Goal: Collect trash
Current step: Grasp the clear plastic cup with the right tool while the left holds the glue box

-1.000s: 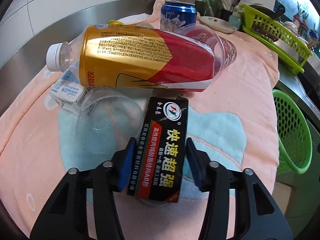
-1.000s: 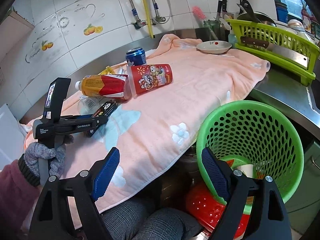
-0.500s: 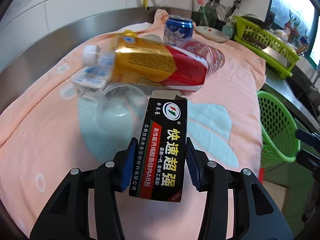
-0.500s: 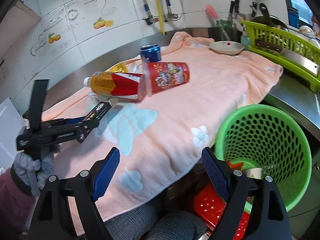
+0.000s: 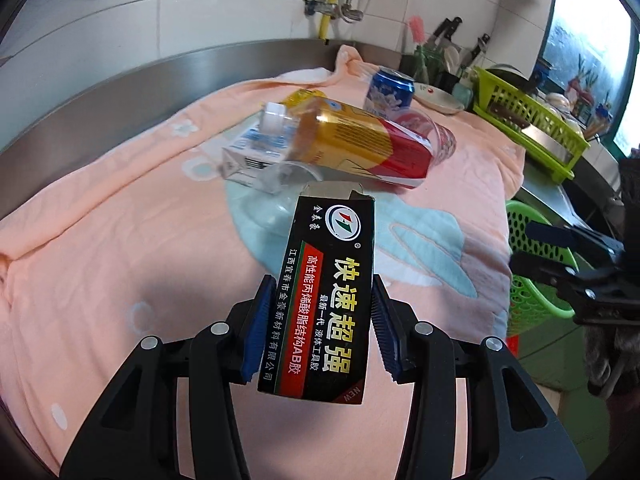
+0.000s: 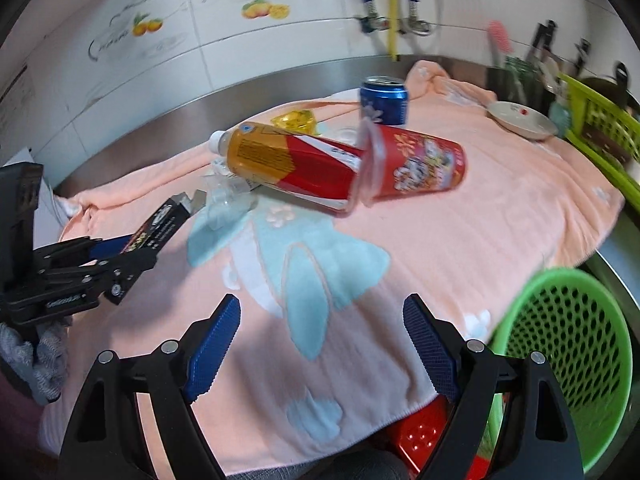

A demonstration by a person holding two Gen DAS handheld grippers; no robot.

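Observation:
My left gripper (image 5: 318, 330) is shut on a black glue box (image 5: 326, 292) and holds it above the pink towel (image 5: 120, 260); box and gripper also show at the left of the right wrist view (image 6: 160, 228). On the towel lie a yellow-red bottle (image 6: 288, 164), a red cup (image 6: 416, 164), a blue can (image 6: 384, 100), a clear plastic cup (image 5: 280, 184) and a small white carton (image 5: 252, 152). My right gripper (image 6: 320, 348) is open and empty above the towel's front edge. The green basket (image 6: 568, 340) stands low at the right.
A white dish (image 6: 520, 120) and a green dish rack (image 6: 600, 128) with knives sit at the far right. A steel counter and tiled wall with taps run behind. A red object (image 6: 420, 436) lies below the towel edge beside the basket.
My left gripper has lifted the glue box up and back from the pile. My right gripper has moved left and forward over the towel, so the basket sits further right.

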